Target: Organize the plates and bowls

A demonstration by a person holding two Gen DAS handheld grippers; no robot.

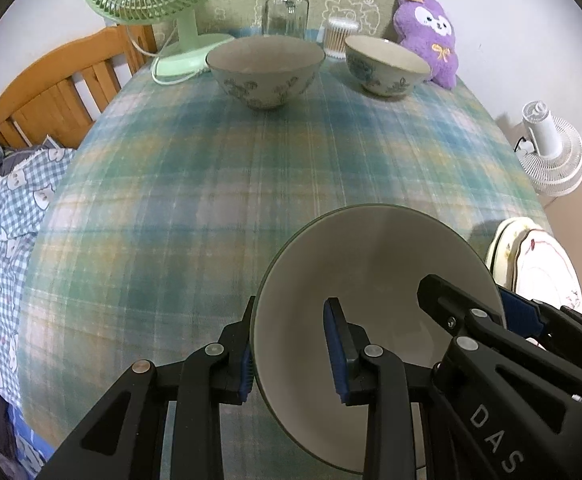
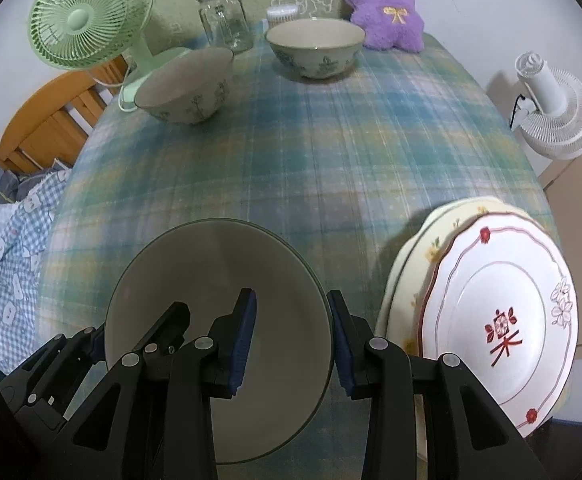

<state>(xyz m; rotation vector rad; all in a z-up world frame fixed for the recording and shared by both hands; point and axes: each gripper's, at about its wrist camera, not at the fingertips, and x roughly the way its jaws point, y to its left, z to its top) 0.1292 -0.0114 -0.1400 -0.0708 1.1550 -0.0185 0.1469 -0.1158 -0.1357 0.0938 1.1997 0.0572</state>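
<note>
A near bowl with a pale inside sits at the table's front. My left gripper straddles its left rim, one finger inside and one outside, with a visible gap. My right gripper straddles its right rim the same way; it also shows in the left wrist view. Two patterned bowls stand at the far end: one left, one right. A stack of plates lies right of the near bowl.
The table has a plaid cloth. At the back stand a green fan, a glass jar, a cotton swab pot and a purple plush. A white fan is off the right edge, a wooden chair at left.
</note>
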